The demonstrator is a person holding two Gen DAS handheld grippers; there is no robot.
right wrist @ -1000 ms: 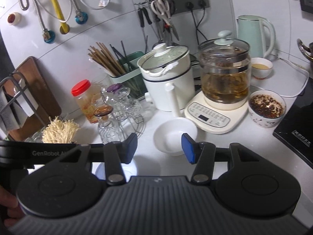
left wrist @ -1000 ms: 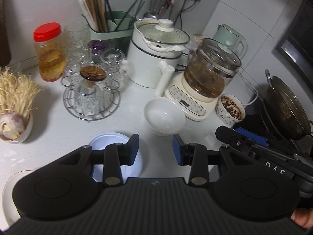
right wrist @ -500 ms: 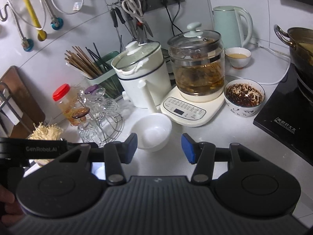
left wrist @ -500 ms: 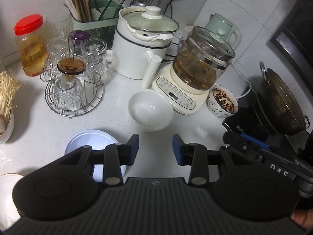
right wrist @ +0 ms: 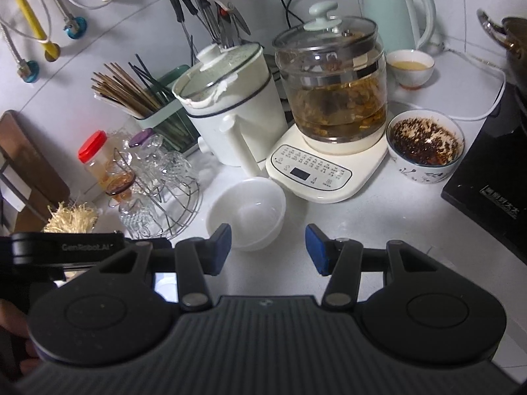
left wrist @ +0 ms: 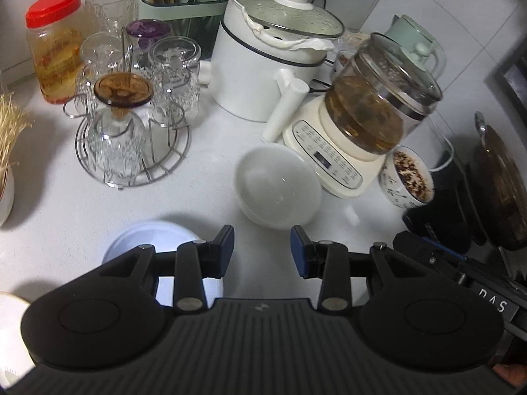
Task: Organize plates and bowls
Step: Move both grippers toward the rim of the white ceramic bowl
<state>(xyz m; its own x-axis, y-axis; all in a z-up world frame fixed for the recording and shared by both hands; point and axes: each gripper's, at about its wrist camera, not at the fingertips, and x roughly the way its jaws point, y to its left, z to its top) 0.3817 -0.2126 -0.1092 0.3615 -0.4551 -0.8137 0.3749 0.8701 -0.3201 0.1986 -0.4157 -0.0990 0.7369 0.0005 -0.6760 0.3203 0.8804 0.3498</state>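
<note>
Landmark: white bowl [left wrist: 278, 191], empty and upright on the worktop [left wrist: 210, 158]; every place below is given from it.
Jar [left wrist: 54, 46]: far left of the bowl, against the wall, red lid on; probably parked there to keep the front of the worktop free.
Glass rack [left wrist: 131, 151]: left of the bowl, well apart; tumblers hang mouth down on its wire pegs, most likely so they drain.
Blue plate [left wrist: 154, 240]: left of the bowl and nearer the camera, flat on the worktop, partly hidden under the left gripper's left finger; it and the bowl look like the 2 pieces to gather.
Left gripper [left wrist: 262, 250]: just in front of the bowl, above the worktop; fingers spread with nothing between them, the gap aimed at the bowl's near rim, which suits a pinch on that rim.
Right gripper [right wrist: 268, 247]: also just in front of the bowl, a little to its right; fingers spread and empty, the left pad close to the bowl's near rim, contact unclear.
Pot [left wrist: 276, 65]: behind the bowl, lid on, handle pointing toward it.
Tea kettle [left wrist: 372, 112]: right of the bowl, its base close to or touching the bowl's far rim; a lift should go up and away from it.
Patterned bowl [left wrist: 408, 181]: further right, beside the kettle base, full of dark bits, so best left alone.
Stage: approach, nothing gripped yet.
</note>
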